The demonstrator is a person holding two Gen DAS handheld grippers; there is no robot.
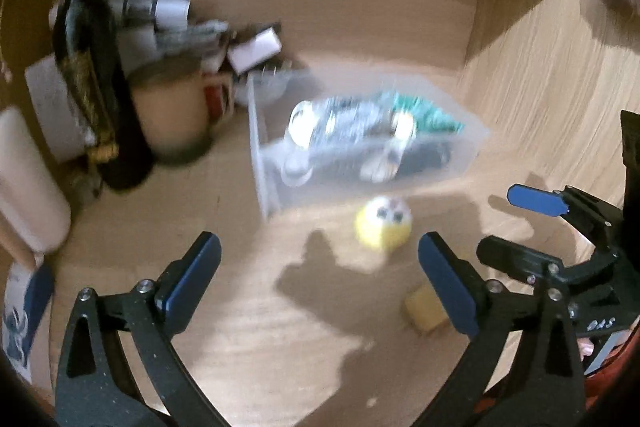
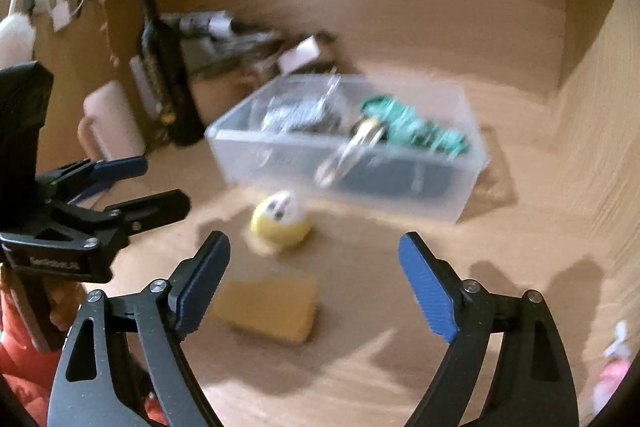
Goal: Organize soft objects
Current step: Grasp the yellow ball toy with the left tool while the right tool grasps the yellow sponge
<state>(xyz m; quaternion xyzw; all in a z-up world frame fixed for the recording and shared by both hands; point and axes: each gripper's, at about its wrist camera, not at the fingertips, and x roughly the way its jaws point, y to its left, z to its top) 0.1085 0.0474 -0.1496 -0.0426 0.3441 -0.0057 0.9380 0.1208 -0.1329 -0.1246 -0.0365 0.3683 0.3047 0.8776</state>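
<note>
A yellow plush ball with eyes (image 1: 383,223) lies on the wooden desk just in front of a clear plastic bin (image 1: 460,147); it also shows in the right wrist view (image 2: 281,219). A yellow sponge (image 2: 267,307) lies nearer, also seen in the left wrist view (image 1: 426,311). The bin (image 2: 400,195) holds a green soft item (image 2: 416,131) and a grey patterned one (image 2: 300,115). My left gripper (image 1: 320,267) is open and empty, above the desk short of the ball. My right gripper (image 2: 314,267) is open and empty over the sponge. Both views are blurred.
A dark bottle (image 1: 94,75), a beige mug (image 1: 172,115), boxes and clutter stand at the back left. A pale jug (image 2: 112,123) stands left. Wooden walls enclose the desk at back and right. A pink plush (image 2: 612,375) lies at the far right.
</note>
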